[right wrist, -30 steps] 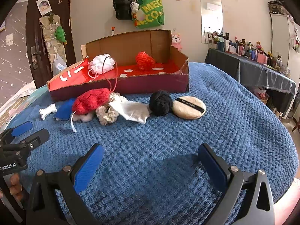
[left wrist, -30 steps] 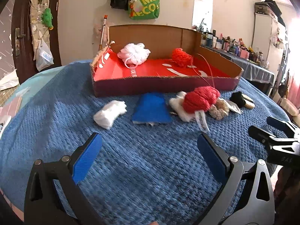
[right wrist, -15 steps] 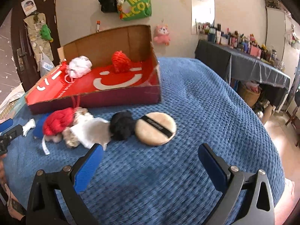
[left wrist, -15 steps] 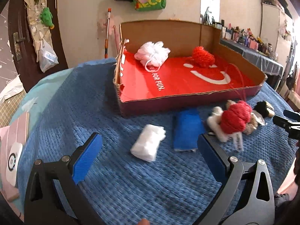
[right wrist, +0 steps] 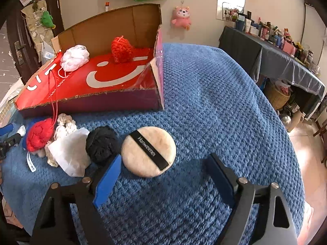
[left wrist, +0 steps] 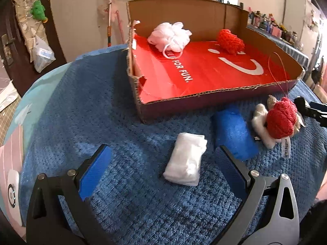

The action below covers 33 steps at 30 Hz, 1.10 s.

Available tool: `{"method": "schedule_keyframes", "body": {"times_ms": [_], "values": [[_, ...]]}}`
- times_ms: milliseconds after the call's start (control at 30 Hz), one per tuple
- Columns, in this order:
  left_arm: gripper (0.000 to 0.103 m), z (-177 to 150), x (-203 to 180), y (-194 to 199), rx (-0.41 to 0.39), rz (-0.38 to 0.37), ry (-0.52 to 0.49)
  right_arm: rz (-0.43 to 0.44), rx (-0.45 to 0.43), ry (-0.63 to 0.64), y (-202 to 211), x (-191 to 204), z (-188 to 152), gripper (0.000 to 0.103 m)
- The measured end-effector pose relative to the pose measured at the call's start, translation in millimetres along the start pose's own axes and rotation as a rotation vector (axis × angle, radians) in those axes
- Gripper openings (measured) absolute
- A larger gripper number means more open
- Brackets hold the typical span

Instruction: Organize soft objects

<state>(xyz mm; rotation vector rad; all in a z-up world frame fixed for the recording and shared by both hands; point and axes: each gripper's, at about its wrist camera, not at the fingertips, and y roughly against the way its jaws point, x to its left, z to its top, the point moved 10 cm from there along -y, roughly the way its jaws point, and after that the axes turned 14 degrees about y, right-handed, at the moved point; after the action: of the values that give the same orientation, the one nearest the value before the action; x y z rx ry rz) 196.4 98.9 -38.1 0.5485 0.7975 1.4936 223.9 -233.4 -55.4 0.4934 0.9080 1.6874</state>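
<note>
Two pickups are being lined up at once. The left tool (left wrist: 161, 166) hangs open over the blue blanket (left wrist: 85, 106), and the white folded cloth (left wrist: 186, 159) lies on the blanket just ahead of its fingers, roughly between their lines but nearer the right one. The right tool (right wrist: 161, 172) is also open with nothing gripped; its jaws have just been closing a little, and the round beige powder puff (right wrist: 148, 151) sits between the fingertips, just beside the left pad.

To do this well, I would centre each tool before closing. The left one should shift slightly towards its right so the cloth sits midway between the pads, then come down until the pads flank the bundle and pinch it across its narrow side. The puff is flat, so the right tool needs to come low, almost to the blanket, or the pads may close over the top and slide off. The black yarn ball (right wrist: 101, 143) touches the puff's left edge, and the left pad could catch it too; entering from the free right side helps.

Both items then belong in the cardboard box (left wrist: 220, 99), where a white bath pouf (left wrist: 170, 35) and a red knitted item (left wrist: 231, 41) already lie. The red knitted ball (left wrist: 283, 120) and the blue cloth (left wrist: 235, 134) wait outside the box.
</note>
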Motion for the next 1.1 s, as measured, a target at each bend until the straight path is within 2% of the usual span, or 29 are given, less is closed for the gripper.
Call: {"method": "schedule_keyframes", "body": {"times_ms": [33, 100, 133, 200, 300, 367, 533, 800, 1100], "values": [[0.098, 0, -2, -1, 0.0, -0.01, -0.004, 0.003, -0.001, 0.003, 0, 0, 1, 0.083], [0.079, 0, -5, -1, -0.002, -0.021, -0.012, 0.007, -0.003, 0.015, -1, 2, 3, 0.074], [0.074, 0, -7, -3, 0.004, -0.036, -0.014, 0.013, -0.006, 0.024, -2, 5, 5, 0.072], [0.052, -1, -14, -6, 0.024, -0.076, -0.013, 0.014, -0.014, 0.037, -3, 8, 6, 0.068], [0.039, -2, -20, -8, 0.034, -0.096, -0.03, 0.032, -0.032, 0.049, -3, 12, 9, 0.055], [0.03, -2, -22, -6, 0.026, -0.105, -0.033, 0.033, -0.042, 0.057, -1, 14, 10, 0.052], [0.03, 3, -19, 6, 0.008, -0.126, 0.0, 0.032, -0.078, 0.046, 8, 12, 14, 0.05], [0.03, 19, -35, 41, -0.078, -0.168, -0.04, 0.023, -0.156, 0.041, 38, 12, 34, 0.05], [0.03, 16, -41, 42, -0.072, -0.177, -0.051, 0.035, -0.159, 0.047, 40, 19, 34, 0.051]]}}
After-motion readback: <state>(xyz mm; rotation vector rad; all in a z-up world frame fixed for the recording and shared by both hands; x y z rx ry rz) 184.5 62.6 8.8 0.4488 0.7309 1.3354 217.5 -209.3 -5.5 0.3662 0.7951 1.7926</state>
